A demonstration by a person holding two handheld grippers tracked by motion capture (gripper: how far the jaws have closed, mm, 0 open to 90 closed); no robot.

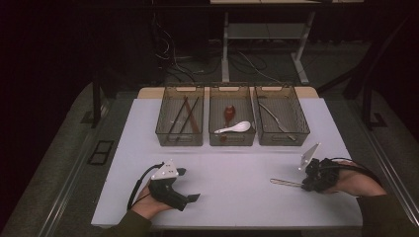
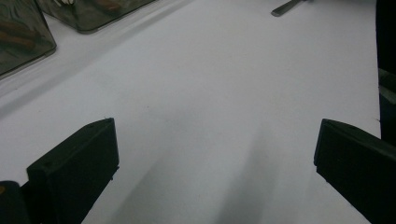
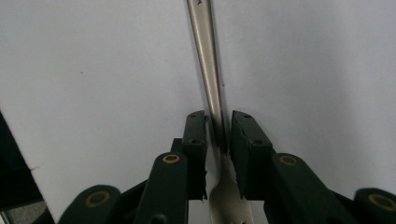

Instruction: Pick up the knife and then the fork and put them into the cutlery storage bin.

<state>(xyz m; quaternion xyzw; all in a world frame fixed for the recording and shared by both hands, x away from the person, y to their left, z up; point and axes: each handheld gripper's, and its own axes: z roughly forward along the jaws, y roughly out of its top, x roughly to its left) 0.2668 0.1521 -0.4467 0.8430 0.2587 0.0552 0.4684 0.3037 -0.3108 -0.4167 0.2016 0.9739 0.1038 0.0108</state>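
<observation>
A slim metal utensil [image 1: 285,182] is clamped between the jaws of the right claw [image 1: 305,185], with its free end extending away from the claw toward the left claw [image 1: 190,185]. In the right gripper view, the utensil [image 3: 209,84] runs straight out along the claw's own line of sight, so its long axis is aligned with the right claw [image 3: 218,128]; the jaws are closed on a narrow part of the handle, and a broader part continues back beneath them. The utensil appears as a thin, polished, silver-grey bar held low over the white tabletop [image 1: 232,197]; whether it touches the surface cannot be determined. Three mesh baskets are placed in a row beyond the right claw: the right basket [image 1: 301,134] holds another metal utensil, the middle basket [image 1: 213,138] holds a white spoon [image 1: 234,128] and a reddish item, and the left basket [image 1: 160,133] holds dark sticks. The right basket is judged the nearest to the right claw and lies directly beyond it, so the right hand is the better placed for any transfer. The left claw [image 2: 215,154] is held wide apart and empty above bare tabletop.
</observation>
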